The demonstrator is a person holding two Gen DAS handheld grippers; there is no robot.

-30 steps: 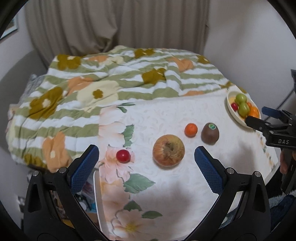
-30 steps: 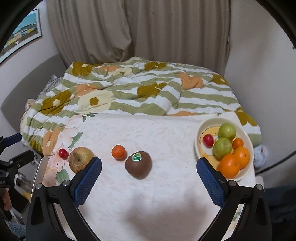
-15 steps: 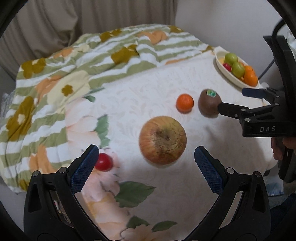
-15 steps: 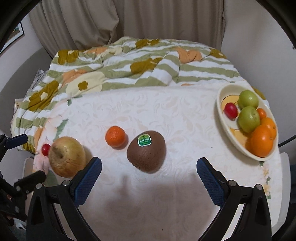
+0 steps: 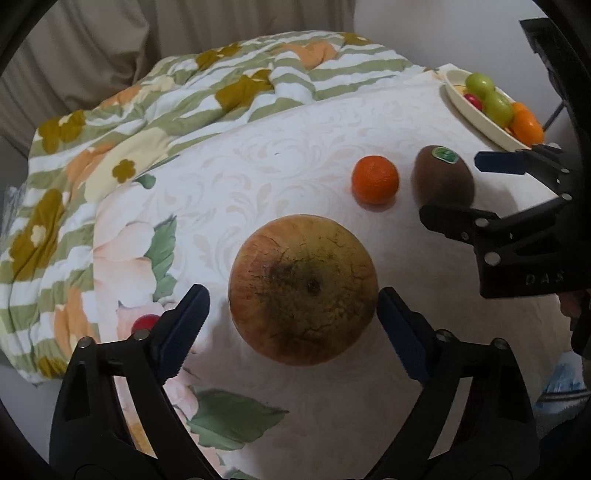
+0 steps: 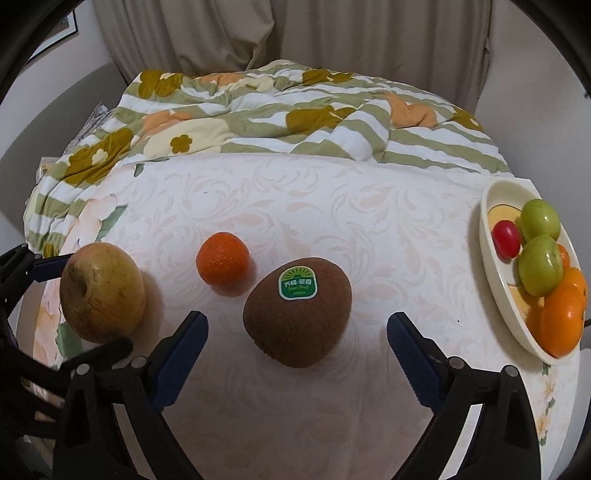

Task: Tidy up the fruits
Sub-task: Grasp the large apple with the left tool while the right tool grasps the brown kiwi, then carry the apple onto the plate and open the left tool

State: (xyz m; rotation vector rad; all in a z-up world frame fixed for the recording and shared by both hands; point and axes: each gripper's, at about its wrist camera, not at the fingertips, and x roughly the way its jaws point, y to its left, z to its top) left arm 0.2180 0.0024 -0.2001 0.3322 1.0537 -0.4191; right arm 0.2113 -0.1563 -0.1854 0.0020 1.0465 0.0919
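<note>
Apple (image 5: 303, 290): sits on the tablecloth (image 5: 288, 155) between your left claw's two blue pads, stem dimple up. The right pad looks to be touching its side or just off it; the left pad (image 5: 184, 325) stands apart from it.
Left claw (image 5: 293, 323): spread wide around the apple, not clamped.
Kiwi (image 6: 297, 312): brown, green sticker on top, lying on the cloth ahead of your right claw, centred between the two pads, neither pad touching.
Right claw (image 6: 297, 349): spread wide, holding nothing.
Tangerine (image 6: 222, 264): just left of the kiwi and a little farther back, between kiwi and apple, apart from both.
Cherry tomato (image 5: 146, 322): on the cloth's flower print, half hidden behind your left claw's left finger.
Plate (image 6: 495, 258): cream, at the cloth's right edge, well apart from the kiwi. It holds two green fruits, a red one and oranges.
Quilt (image 6: 280, 110): green-striped with flowers, bunched behind the cloth.
Curtain (image 6: 295, 33): beige, behind the quilt.
</note>
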